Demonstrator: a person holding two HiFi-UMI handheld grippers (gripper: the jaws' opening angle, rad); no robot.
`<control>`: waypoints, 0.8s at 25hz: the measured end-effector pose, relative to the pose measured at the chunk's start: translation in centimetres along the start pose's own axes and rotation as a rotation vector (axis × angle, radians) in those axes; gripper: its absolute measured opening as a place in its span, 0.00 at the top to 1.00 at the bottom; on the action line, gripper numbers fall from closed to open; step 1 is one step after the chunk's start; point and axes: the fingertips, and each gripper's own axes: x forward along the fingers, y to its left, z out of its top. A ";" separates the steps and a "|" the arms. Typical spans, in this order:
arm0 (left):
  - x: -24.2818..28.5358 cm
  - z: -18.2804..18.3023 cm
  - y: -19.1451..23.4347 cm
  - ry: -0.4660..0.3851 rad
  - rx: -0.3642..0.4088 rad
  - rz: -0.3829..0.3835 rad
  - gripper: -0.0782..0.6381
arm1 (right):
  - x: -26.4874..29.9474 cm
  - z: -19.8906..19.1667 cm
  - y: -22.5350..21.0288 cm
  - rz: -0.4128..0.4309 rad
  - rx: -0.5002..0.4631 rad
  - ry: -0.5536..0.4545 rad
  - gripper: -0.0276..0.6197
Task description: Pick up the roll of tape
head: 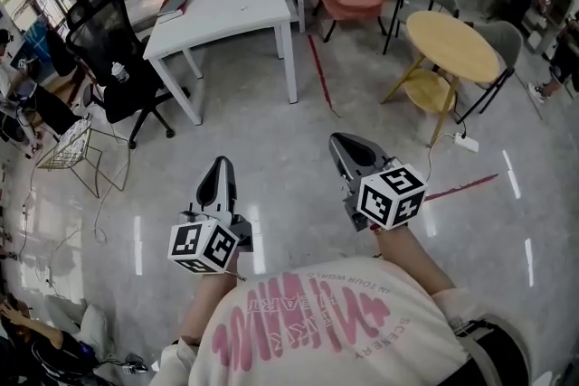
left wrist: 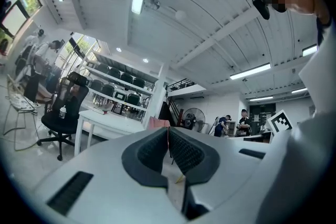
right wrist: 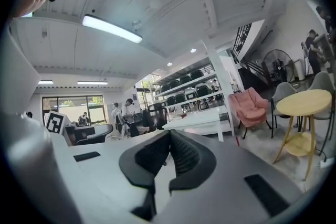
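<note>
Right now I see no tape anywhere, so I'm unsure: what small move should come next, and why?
Probably step toward the white rectangular table and scan its top. No roll of tape shows in any view, and the left gripper and right gripper both hang over bare grey floor, jaws shut, empty.

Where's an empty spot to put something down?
The round yellow table is bare on top. The white table is mostly free; a book lies near its left edge. The floor between both tables is open. Left of the white table it is crowded: black office chair, wire rack.
</note>
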 end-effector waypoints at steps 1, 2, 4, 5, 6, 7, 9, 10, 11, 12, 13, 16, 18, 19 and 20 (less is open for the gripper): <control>0.2 -0.5 -0.5 0.009 0.001 -0.017 0.86 | -0.5 -0.4 -0.5 -0.014 0.004 0.002 0.94; 0.4 -1.0 -1.0 0.018 0.001 -0.035 0.86 | -1.1 -0.7 -1.0 -0.029 0.011 0.004 0.94; 1.0 -2.0 -2.1 0.035 -0.006 -0.065 0.86 | -2.1 -1.4 -2.5 -0.065 0.030 0.009 0.94; 1.3 -2.5 -2.5 0.045 -0.009 -0.074 0.86 | -2.6 -1.7 -3.4 -0.082 0.043 0.013 0.94; 1.6 -3.1 -2.8 0.058 -0.011 -0.079 0.86 | -3.1 -2.0 -4.1 -0.097 0.056 0.017 0.94; 2.0 -3.7 -2.9 0.070 -0.014 -0.079 0.86 | -3.4 -2.3 -4.7 -0.108 0.069 0.022 0.94; 3.0 -4.7 -2.8 0.091 -0.029 -0.077 0.86 | -3.7 -2.9 -5.6 -0.125 0.084 0.032 0.94; 3.6 -5.0 -2.8 0.097 -0.039 -0.080 0.86 | -3.7 -3.1 -5.9 -0.133 0.088 0.036 0.94; 4.2 -5.2 -2.9 0.101 -0.047 -0.089 0.86 | -3.7 -3.2 -6.2 -0.137 0.092 0.039 0.94; 4.8 -5.3 -3.1 0.104 -0.049 -0.102 0.86 | -3.6 -3.3 -6.4 -0.140 0.096 0.042 0.94; 5.4 -5.3 -3.4 0.107 -0.048 -0.114 0.86 | -3.5 -3.3 -6.7 -0.141 0.099 0.046 0.94; 6.9 -5.2 -3.7 0.105 -0.036 -0.134 0.86 | -3.2 -3.2 -7.5 -0.149 0.096 0.061 0.94; 7.7 -5.3 -3.3 0.098 -0.038 -0.126 0.86 | -3.1 -3.2 -8.2 -0.157 0.080 0.072 0.94; 8.2 -5.5 -2.8 0.095 -0.041 -0.117 0.86 | -2.9 -3.3 -8.7 -0.162 0.072 0.078 0.94; 8.6 -5.7 -2.3 0.094 -0.046 -0.105 0.86 | -2.5 -3.5 -9.1 -0.165 0.067 0.083 0.94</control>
